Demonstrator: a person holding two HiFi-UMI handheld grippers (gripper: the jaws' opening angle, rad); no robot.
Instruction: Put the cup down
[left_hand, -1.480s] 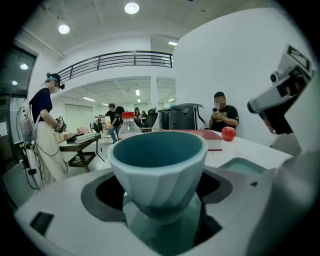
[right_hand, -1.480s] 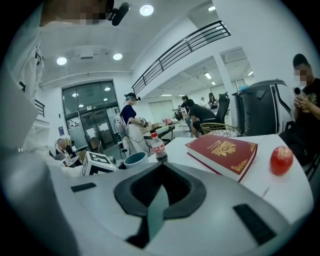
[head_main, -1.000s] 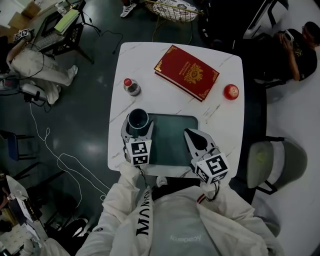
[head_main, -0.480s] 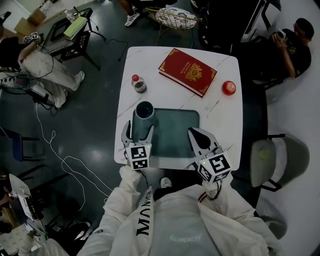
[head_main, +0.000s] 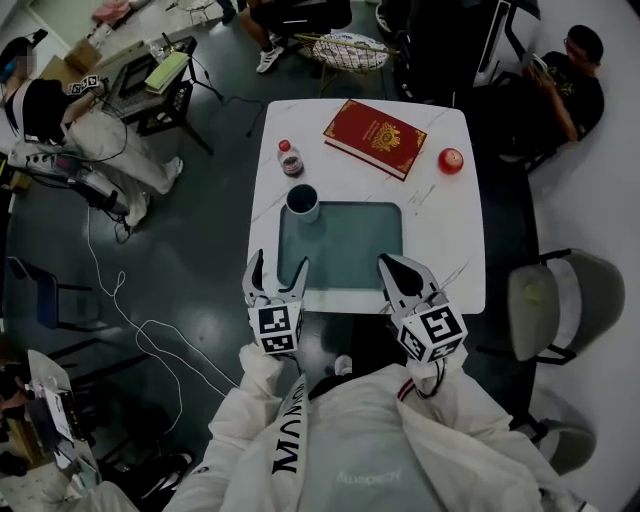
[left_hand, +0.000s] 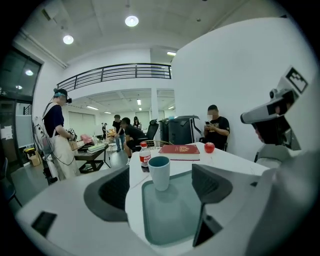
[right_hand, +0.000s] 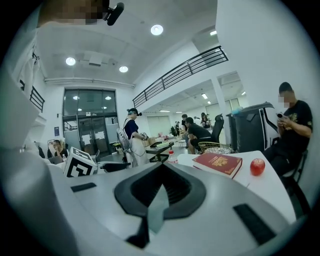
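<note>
The teal cup (head_main: 302, 201) stands upright at the far left corner of the teal tray (head_main: 350, 250) on the white table (head_main: 450, 240). My left gripper (head_main: 276, 268) hangs open near the table's front edge, a short way back from the cup, with nothing between its fingers. The left gripper view shows the cup (left_hand: 160, 172) standing free beyond my open left gripper (left_hand: 160, 186). My right gripper (head_main: 388, 266) is shut and empty over the tray's near right corner. In its own view the right gripper (right_hand: 160, 192) has its jaws together.
A red book (head_main: 382, 137), a red apple (head_main: 450, 160) and a small red-capped bottle (head_main: 289, 158) lie at the table's far side. A grey chair (head_main: 560, 305) stands to the right. People sit or stand around the room, and cables lie on the floor at left.
My left gripper has let go of the cup and drawn back toward me. The cup now stands alone at the tray's far left corner. The right gripper has hardly moved.
</note>
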